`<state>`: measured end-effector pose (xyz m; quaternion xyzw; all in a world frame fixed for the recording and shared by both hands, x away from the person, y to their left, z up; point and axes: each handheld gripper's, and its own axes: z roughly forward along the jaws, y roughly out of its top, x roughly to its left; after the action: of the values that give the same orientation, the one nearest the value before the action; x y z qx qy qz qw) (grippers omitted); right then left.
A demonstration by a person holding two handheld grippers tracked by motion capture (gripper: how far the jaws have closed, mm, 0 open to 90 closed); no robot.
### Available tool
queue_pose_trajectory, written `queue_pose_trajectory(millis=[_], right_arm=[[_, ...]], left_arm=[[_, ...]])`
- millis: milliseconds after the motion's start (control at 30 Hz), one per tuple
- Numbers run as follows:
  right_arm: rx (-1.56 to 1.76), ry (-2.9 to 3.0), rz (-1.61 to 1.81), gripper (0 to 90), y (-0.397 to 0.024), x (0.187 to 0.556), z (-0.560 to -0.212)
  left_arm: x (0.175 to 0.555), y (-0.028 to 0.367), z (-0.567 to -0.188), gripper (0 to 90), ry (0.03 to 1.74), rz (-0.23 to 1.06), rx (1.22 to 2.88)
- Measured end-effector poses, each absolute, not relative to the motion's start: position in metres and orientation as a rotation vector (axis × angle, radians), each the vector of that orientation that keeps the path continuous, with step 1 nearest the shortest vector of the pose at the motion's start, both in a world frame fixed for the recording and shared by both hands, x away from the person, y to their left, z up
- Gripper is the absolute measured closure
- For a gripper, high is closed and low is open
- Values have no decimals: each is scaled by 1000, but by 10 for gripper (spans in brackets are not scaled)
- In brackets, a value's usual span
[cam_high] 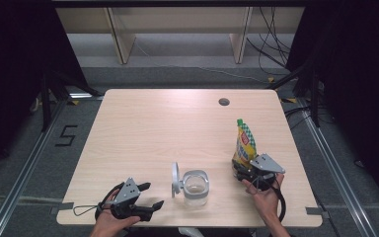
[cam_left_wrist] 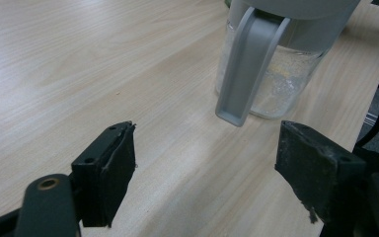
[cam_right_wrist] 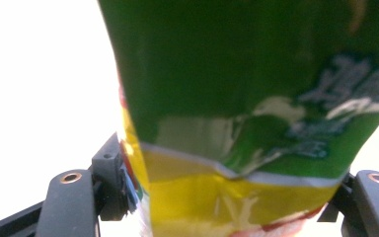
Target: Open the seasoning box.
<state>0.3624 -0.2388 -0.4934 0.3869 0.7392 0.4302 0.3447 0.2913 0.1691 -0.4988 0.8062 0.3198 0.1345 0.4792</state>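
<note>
On the pale wooden table [cam_high: 143, 128], a yellow-and-green soft plastic pouch [cam_high: 244, 143] stands upright near the right edge, clamped at its base between the right gripper [cam_high: 242, 173]'s jaws. A clear lidded glass jar [cam_high: 195, 187] sits just left; the left gripper [cam_high: 150, 195] gapes empty.

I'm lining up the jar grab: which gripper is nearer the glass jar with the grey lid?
Left. The left gripper sits open just beside the glass jar, jaws pointing at it. The right gripper is farther off, closing around the standing yellow-green pouch.
</note>
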Motion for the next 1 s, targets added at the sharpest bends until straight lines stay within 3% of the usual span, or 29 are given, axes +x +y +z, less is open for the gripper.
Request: queue_pose_trajectory(millis=[467,1000], right_arm=[[712,1936,1039,318,-239,310,-458],[350,1898,620,322,-229,273,-445]], left_arm=[[291,168,-500,227,787,325,1961],[291,167,-499,227,772,316,1962]])
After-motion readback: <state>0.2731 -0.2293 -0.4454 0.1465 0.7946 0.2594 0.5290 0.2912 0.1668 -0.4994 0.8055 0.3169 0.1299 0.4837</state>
